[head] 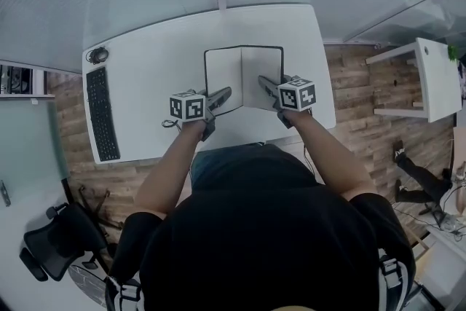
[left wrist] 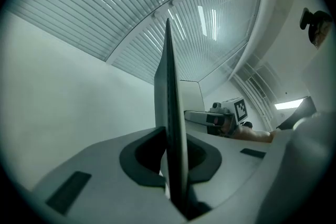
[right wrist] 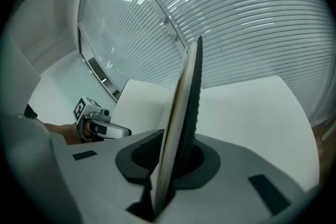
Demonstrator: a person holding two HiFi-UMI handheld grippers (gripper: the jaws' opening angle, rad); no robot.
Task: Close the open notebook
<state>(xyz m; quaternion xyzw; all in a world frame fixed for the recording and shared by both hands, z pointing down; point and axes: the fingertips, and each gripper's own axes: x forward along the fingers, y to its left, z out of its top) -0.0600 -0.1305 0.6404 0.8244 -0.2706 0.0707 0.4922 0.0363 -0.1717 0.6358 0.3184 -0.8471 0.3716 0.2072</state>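
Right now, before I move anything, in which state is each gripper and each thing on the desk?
notebook: open, blank pages facing up, not yet closed.
left gripper: shut on the notebook's left cover, at its near edge.
right gripper: shut on the notebook's right half, pages and cover together.
keyboard: lying flat at the left side of the desk, untouched.

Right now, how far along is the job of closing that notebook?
Nothing is closed yet: the black-covered notebook with white pages lies open on the white table. In hand: the left gripper is clamped on its left cover, the right gripper on the right-hand pages. Left to do: fold one half over the other and let go.
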